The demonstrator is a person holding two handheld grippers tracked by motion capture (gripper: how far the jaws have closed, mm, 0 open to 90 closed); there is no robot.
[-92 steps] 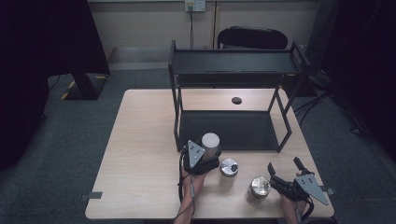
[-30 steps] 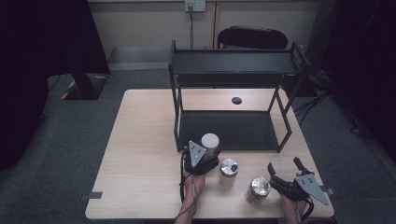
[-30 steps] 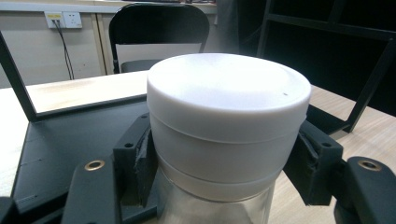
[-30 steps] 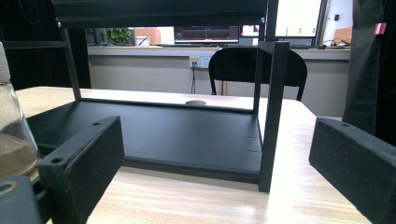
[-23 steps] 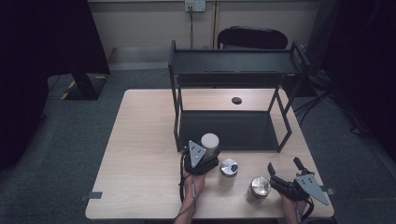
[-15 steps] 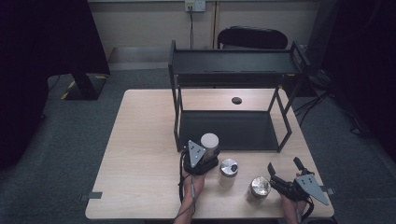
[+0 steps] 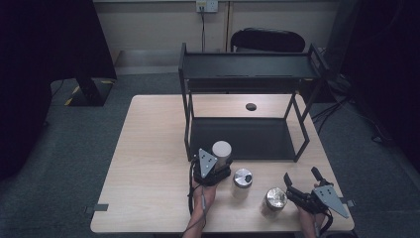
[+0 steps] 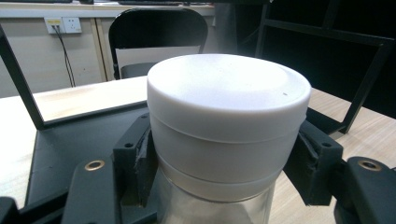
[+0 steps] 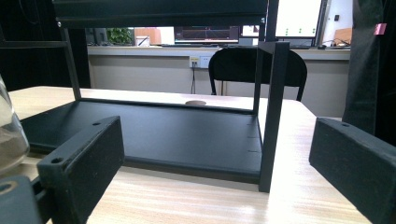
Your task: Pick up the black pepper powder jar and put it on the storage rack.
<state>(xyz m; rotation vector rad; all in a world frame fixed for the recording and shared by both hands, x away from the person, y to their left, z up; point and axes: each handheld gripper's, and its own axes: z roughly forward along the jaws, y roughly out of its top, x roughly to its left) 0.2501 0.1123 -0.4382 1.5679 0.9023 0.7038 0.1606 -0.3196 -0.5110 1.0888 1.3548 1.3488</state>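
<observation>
Left claw [image 7: 216, 166] is clamped on the white-lidded jar [image 7: 221, 150], pads squeezing it just under the lid, right at the front edge of the rack's [image 7: 247, 74] bottom shelf [image 7: 242, 139]. Compare the earlier high shots and nothing has budged: same jar, same spot, both hands parked. So no lift and no placing yet; by my read the jar is gripped and waiting to go onto the rack, with that move yet to start.

Right claw [image 7: 300, 184] sits near the desk's [image 7: 148, 163] front right corner, jaws spread wide, nothing between them. Two more jars stand on the desk between the claws: the nearer jar [image 7: 242, 179] just beside the left claw, the far jar [image 7: 275, 198] close to the right one.

Up close, the left claw view gives what the high view can't: pads [image 8: 140, 158] biting the jar [image 8: 229, 121] on both sides, clear glass below the lid. The right claw view looks along its own open jaws across the empty shelf [image 9: 163, 135], with a small dark disc [image 9: 195, 102] behind it and a sliver of glass at the left edge.
</observation>
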